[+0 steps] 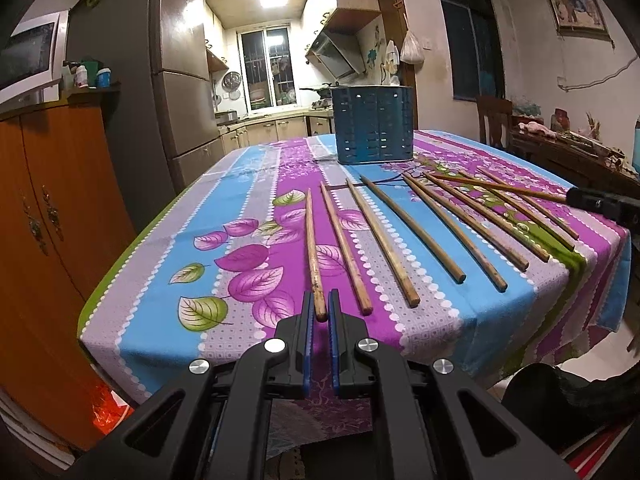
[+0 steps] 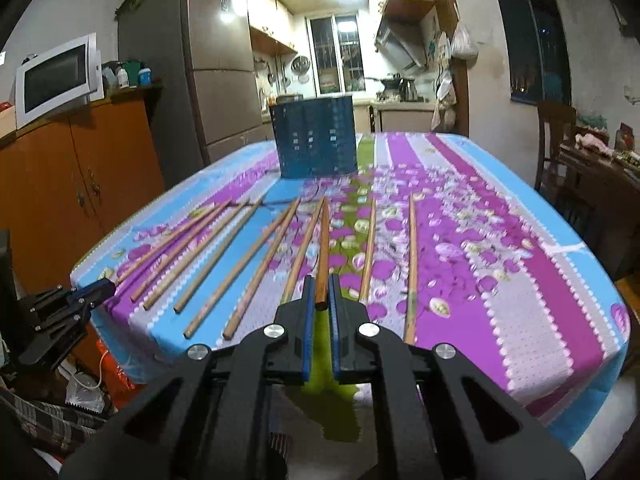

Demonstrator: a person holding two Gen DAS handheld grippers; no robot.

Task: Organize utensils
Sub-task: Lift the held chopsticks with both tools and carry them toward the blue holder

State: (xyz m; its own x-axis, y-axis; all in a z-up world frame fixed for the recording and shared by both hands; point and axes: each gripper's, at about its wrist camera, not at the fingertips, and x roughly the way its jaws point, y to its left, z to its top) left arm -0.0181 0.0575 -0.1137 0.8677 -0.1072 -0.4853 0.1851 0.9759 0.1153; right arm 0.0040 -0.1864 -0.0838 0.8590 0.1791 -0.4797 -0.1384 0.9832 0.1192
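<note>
Both hand-held grippers clamped on the butt ends of thin brown wooden chopsticks

The left hand-held gripper (image 1: 321,307) pinches the leftmost wooden chopstick (image 1: 311,248) at its thick near end; the right hand-held gripper (image 2: 321,293) grips a raised reddish-brown chopstick (image 2: 323,252) likewise. The remaining chopsticks lie fanned on the floral-clothed counter (image 1: 256,280), with the slotted blue utensil holder (image 1: 374,125) standing beyond. These sticks look light, stiff and smooth; held at one end, they will likely pivot, so a firm grip slightly inward suits better.
</note>
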